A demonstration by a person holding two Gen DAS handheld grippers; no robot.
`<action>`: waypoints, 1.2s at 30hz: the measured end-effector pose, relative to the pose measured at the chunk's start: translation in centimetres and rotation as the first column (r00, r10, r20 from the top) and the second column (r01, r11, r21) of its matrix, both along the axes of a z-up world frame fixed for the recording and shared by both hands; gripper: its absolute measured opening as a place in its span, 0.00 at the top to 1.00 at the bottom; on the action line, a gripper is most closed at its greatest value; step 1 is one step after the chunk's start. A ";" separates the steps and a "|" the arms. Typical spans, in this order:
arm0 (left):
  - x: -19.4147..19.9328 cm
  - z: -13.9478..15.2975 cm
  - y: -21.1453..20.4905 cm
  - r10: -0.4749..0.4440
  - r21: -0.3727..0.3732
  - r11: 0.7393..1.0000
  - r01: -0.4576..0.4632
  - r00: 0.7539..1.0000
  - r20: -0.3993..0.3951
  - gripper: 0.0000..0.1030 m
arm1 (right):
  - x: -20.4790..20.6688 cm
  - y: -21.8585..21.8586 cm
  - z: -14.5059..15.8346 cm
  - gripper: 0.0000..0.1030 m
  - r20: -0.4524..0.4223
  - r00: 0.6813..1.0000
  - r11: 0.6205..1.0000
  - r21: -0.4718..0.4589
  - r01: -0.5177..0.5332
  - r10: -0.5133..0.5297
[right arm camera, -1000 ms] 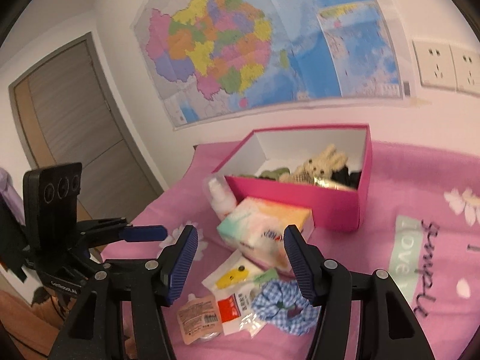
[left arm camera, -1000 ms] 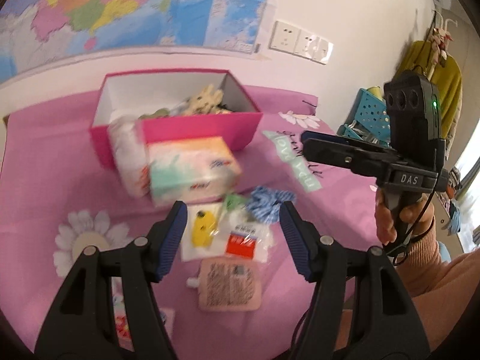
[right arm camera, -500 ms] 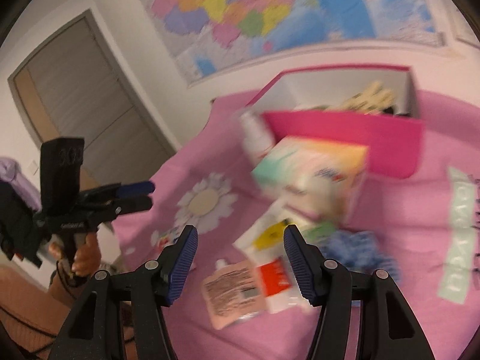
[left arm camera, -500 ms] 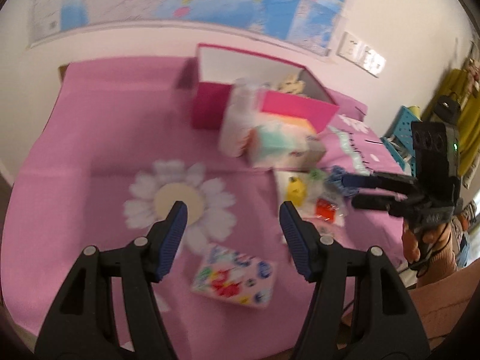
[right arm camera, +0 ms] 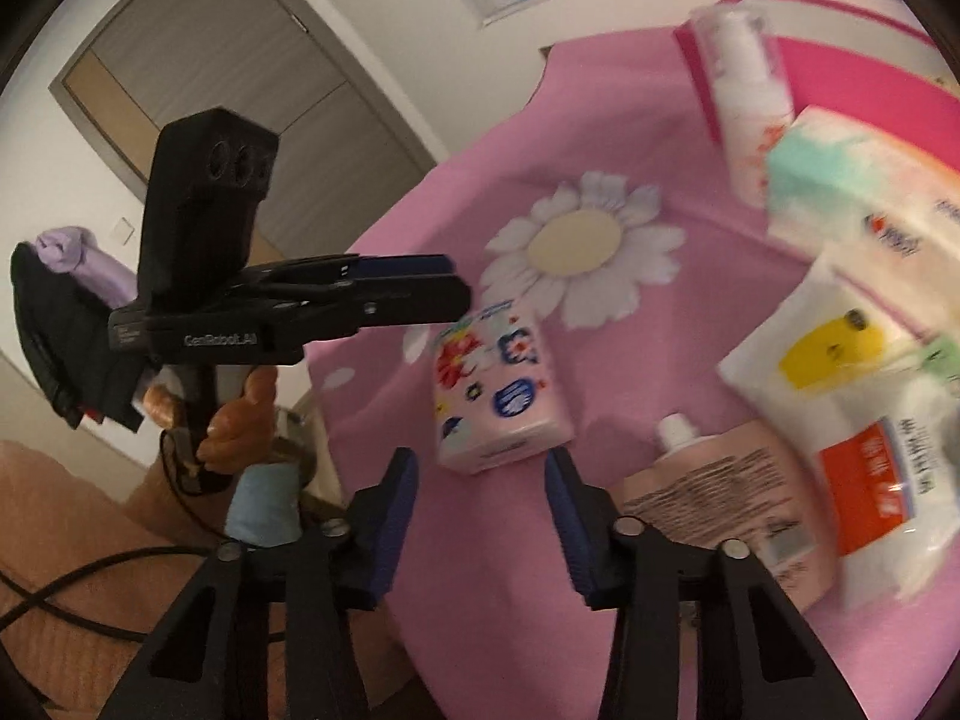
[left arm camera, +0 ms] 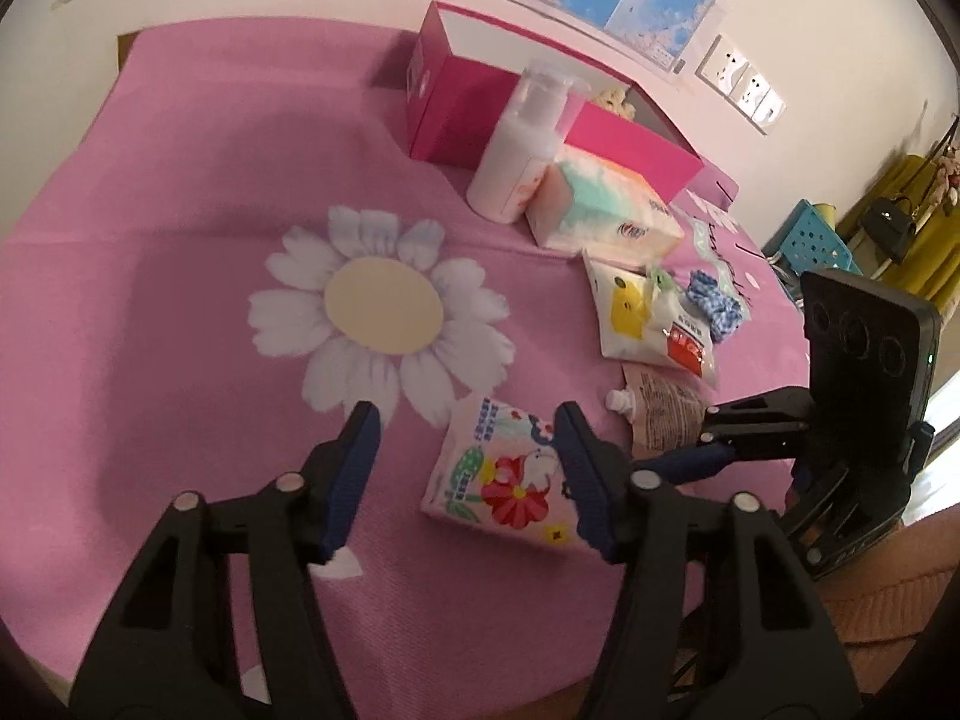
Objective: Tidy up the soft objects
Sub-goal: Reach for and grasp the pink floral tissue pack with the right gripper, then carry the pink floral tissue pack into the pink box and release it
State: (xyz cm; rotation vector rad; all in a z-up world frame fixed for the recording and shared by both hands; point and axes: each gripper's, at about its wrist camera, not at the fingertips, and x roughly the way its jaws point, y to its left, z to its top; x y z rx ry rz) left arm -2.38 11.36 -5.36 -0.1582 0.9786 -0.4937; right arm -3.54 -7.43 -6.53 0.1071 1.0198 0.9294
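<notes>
Left hand-held gripper point(left arm camera: 465, 468), closing, partly hides floral tissue pack point(left arm camera: 501, 468)

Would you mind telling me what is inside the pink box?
In the left wrist view only a cream plush toy peeks over the rim of the pink box. The bottle and the box's near wall hide the rest of the inside.

Only clear text I get: "CenRobot.AI" in pale letters on the side of my left gripper point(right arm camera: 414, 294), seen from the right wrist. Red label on the white pouch point(right arm camera: 864, 468) has print, too blurred to read. Tissue pack point(right arm camera: 870, 204) logo also unreadable.
</notes>
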 end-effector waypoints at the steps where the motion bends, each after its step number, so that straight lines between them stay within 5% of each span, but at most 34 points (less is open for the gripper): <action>1: 0.2 -0.3 0.0 -0.006 -0.007 1.000 0.005 1.000 -0.018 0.46 | 0.0 0.3 -0.2 0.61 -0.008 1.000 1.000 0.005 -0.007 0.007; 4: 0.5 -1.5 -0.2 -0.050 -0.044 0.998 0.046 0.996 -0.078 0.61 | -0.2 1.1 -0.6 0.63 -0.020 1.000 1.000 0.003 -0.010 0.010; 13: 0.2 -1.8 -0.5 -0.102 -0.124 0.988 0.088 0.988 -0.112 0.61 | 1.5 0.3 -0.7 0.65 -0.026 0.996 0.996 0.007 0.089 -0.088; 23: 0.0 -2.0 -1.8 -0.097 -0.076 0.993 0.089 0.989 -0.112 0.61 | 2.8 -0.8 -0.7 0.66 -0.015 0.988 0.988 -0.017 0.152 -0.152; 36: 0.9 3.5 -3.5 -0.130 -0.087 0.987 0.133 0.991 0.040 0.61 | 2.8 -3.0 3.7 0.67 0.093 0.979 0.983 0.030 0.181 -0.183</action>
